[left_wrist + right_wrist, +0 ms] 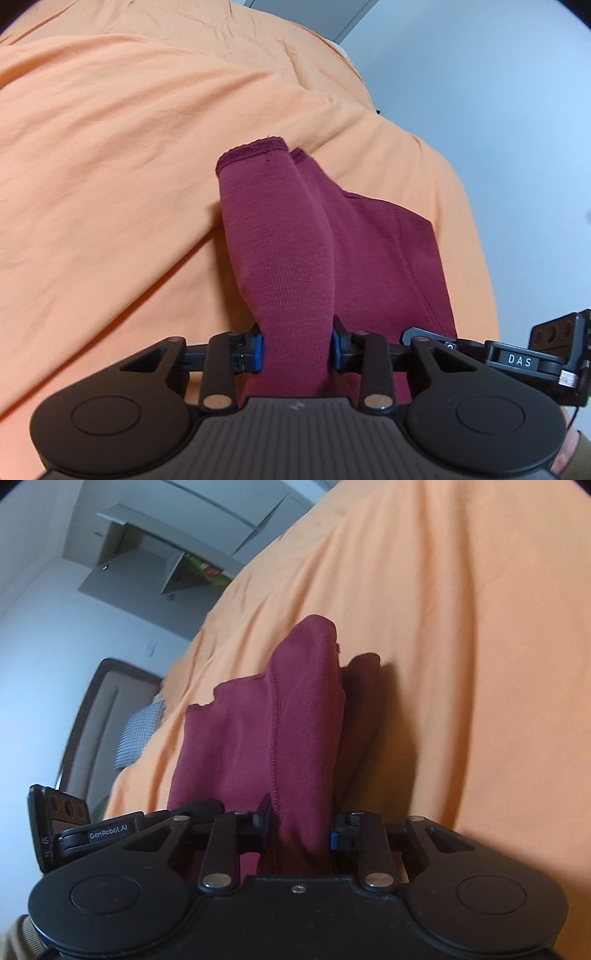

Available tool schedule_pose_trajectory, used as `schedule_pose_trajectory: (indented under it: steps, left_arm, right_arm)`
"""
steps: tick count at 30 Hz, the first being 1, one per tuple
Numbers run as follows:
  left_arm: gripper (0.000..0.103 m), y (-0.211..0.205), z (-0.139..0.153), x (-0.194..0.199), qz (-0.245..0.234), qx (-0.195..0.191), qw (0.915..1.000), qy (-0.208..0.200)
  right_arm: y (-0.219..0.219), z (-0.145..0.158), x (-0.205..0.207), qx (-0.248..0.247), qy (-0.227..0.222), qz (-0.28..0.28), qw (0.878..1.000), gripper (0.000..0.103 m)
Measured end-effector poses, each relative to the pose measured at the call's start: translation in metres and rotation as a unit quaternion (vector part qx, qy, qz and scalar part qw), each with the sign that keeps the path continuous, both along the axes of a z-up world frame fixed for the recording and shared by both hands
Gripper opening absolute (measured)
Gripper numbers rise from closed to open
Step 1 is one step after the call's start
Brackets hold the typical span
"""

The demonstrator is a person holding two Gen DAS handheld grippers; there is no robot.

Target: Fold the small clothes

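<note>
A small maroon garment (295, 236) lies partly on an orange bed sheet (110, 147). My left gripper (297, 350) is shut on a bunched fold of it, the cloth pinched between the blue pads (258, 350) and running forward to a hemmed end. In the right wrist view the same maroon garment (303, 720) rises in a ridge with a stitched seam. My right gripper (301, 830) is shut on that ridge. The rest of the garment spreads flat to the left, on the orange sheet (461, 664).
The other gripper's body with a small camera block (554, 347) shows at the right edge of the left view, and again at the left edge (59, 819) of the right view. A pale wall (498, 110), a headboard (99, 716), a pillow (136, 734) and cupboards (155, 561) lie beyond the bed.
</note>
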State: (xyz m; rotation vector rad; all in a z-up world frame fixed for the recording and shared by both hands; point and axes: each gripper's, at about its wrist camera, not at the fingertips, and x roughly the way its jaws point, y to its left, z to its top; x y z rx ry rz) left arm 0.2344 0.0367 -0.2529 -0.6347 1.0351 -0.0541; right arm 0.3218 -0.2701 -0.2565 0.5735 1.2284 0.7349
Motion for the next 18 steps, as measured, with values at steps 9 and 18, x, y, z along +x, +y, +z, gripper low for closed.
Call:
schedule_pose_trajectory:
  steps: [9, 18]
  left_arm:
    - [0.050, 0.015, -0.029, -0.040, 0.024, -0.017, 0.9989, 0.037]
    - [0.058, 0.012, -0.028, -0.101, 0.029, -0.050, 0.9976, 0.038]
  right_arm:
    - [0.001, -0.010, -0.032, -0.016, 0.022, 0.006, 1.000, 0.048]
    - [-0.034, -0.007, -0.069, -0.018, 0.045, 0.040, 0.998, 0.036]
